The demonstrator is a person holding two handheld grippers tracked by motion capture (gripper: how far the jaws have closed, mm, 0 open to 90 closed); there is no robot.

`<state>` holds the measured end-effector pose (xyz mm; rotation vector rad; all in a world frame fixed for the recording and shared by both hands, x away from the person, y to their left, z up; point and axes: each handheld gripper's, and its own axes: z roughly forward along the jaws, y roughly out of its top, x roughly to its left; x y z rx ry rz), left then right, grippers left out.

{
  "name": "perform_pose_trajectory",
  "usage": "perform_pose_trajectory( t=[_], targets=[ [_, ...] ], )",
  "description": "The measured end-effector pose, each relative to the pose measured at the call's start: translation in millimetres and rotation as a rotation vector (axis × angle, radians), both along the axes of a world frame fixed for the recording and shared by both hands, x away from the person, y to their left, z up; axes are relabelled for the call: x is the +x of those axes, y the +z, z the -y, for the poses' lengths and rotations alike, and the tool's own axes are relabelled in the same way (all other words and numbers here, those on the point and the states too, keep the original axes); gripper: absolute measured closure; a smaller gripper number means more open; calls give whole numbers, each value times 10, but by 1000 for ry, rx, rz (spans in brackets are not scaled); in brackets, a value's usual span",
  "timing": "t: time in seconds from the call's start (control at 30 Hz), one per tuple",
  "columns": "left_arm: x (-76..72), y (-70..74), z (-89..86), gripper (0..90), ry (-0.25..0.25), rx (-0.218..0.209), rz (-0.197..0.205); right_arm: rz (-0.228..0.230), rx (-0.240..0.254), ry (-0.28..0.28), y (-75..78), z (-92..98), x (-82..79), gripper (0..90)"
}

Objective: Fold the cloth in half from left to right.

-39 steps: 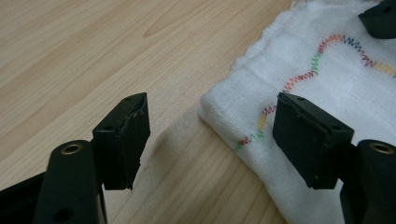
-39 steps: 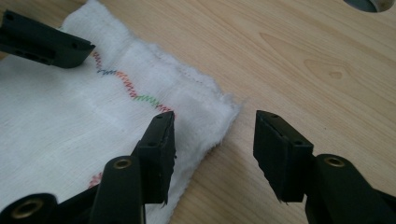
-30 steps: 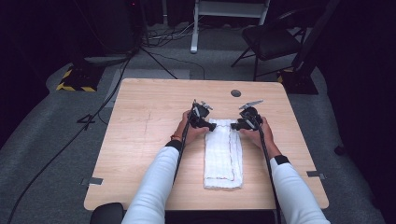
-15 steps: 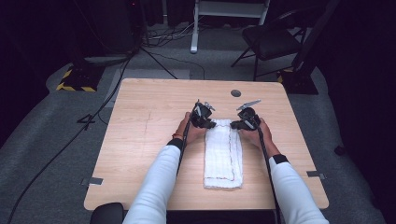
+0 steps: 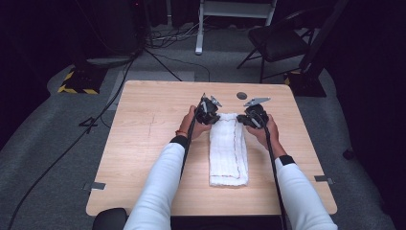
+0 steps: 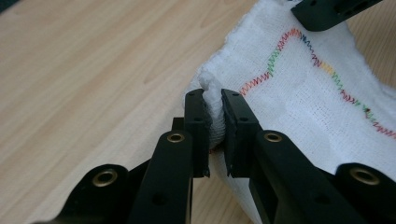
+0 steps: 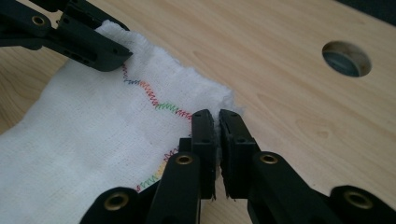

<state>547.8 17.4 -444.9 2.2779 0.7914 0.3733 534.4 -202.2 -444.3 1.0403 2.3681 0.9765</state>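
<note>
A light wooden worktop (image 5: 143, 143) fills the middle of the frame, with a round hole (image 5: 242, 95) near its far edge. At upper right stands a dark chair (image 5: 277, 40); at upper left cables (image 5: 163, 36) trail over grey floor (image 5: 43, 143).

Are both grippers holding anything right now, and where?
Yes. The left gripper pinches the white cloth at one far corner; the right gripper pinches the other far corner.

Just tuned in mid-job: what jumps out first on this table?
A folded white cloth with rainbow zigzag stitching lies mid-table. Both grippers, left and right, have just closed on its two far corners. A round hole sits in the table beyond them.
</note>
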Motion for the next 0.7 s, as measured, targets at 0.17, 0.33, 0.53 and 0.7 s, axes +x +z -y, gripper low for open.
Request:
perform_pose_trajectory(
  t=[0.17, 0.33, 0.53, 0.7],
  targets=[
    [-12, 197, -54, 818, -5, -26, 45, 50, 10, 0, 160, -2, -26, 854],
    [-86, 316, -85, 819, -28, -44, 77, 96, 10, 12, 323, -2, -85, 855],
    [-256, 360, -137, 819, -83, -58, 87, 110, 15, 64, 402, 3, -243, 855],
    [-401, 364, -180, 817, -128, -74, 85, 104, 21, 114, 396, 37, -389, 856]
  ],
)
